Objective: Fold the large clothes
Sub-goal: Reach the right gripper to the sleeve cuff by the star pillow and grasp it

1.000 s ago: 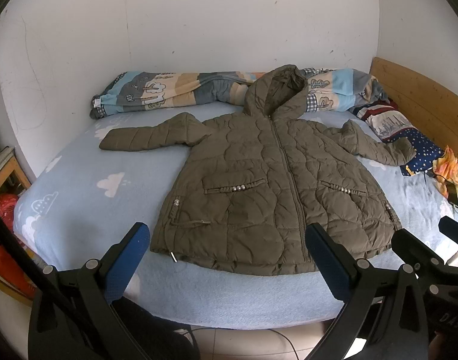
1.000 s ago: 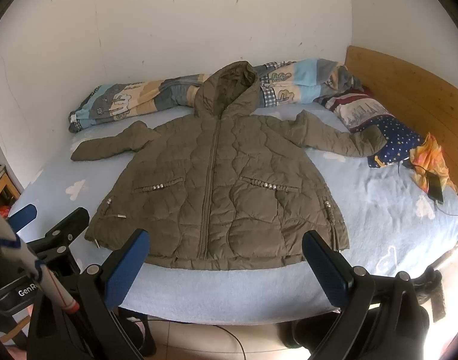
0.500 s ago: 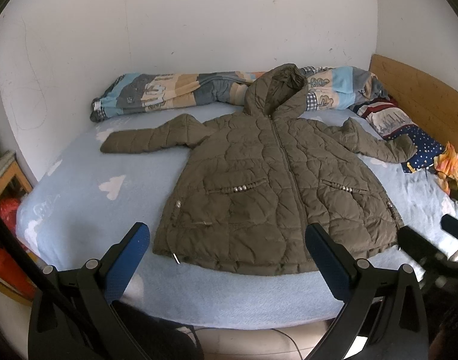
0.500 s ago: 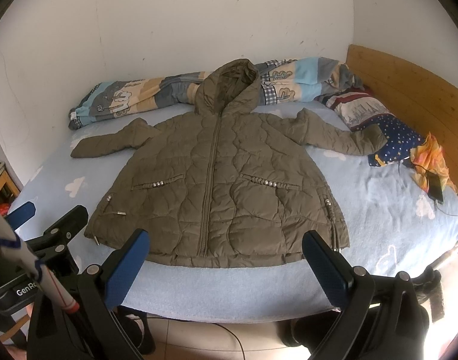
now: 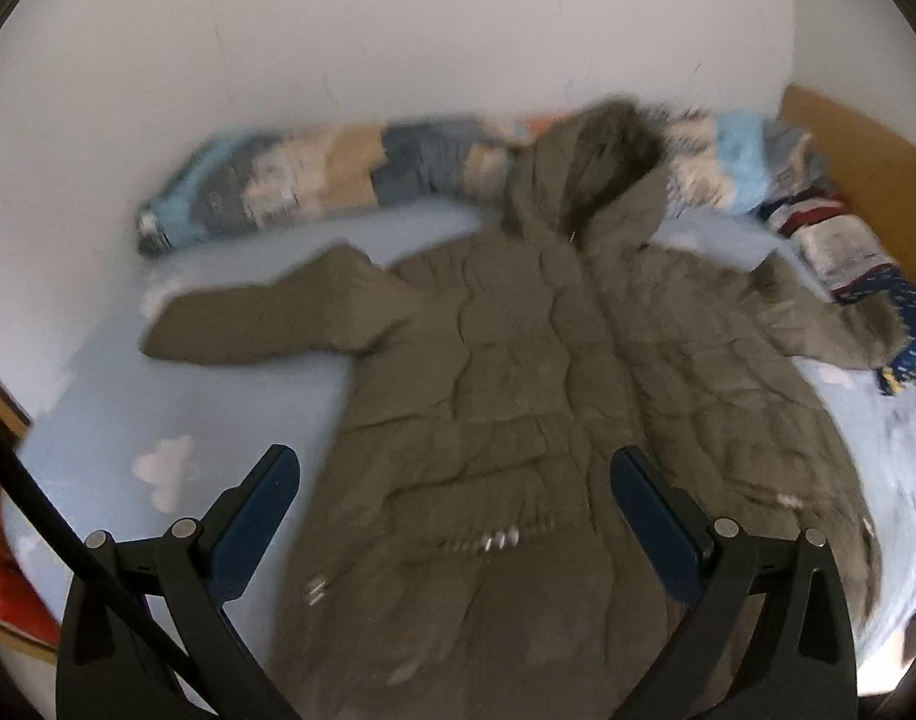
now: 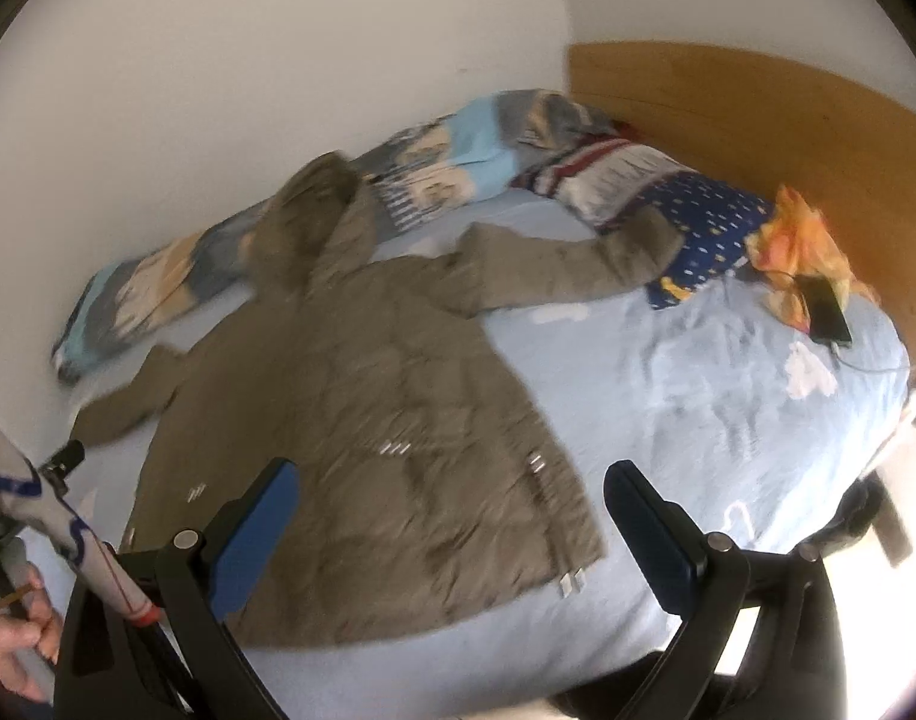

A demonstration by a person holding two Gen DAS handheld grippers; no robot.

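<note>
An olive-green quilted hooded coat (image 5: 518,396) lies flat, front up, on the light blue bed, sleeves spread to both sides; it also shows in the right wrist view (image 6: 362,420). My left gripper (image 5: 455,510) is open and empty, hovering over the coat's lower left front. My right gripper (image 6: 452,516) is open and empty over the coat's lower right hem. Both views are blurred by motion.
A rolled patterned quilt (image 5: 314,180) lies along the wall behind the hood. Pillows (image 6: 698,216), an orange cloth (image 6: 800,240) and a phone on a cable (image 6: 827,312) lie by the wooden headboard (image 6: 758,114). The bed sheet (image 6: 698,396) is bare right of the coat.
Both grippers have moved forward over the bed, from beyond its edge to above the coat's lower part. The right view has swung toward the headboard. The coat has not moved.
</note>
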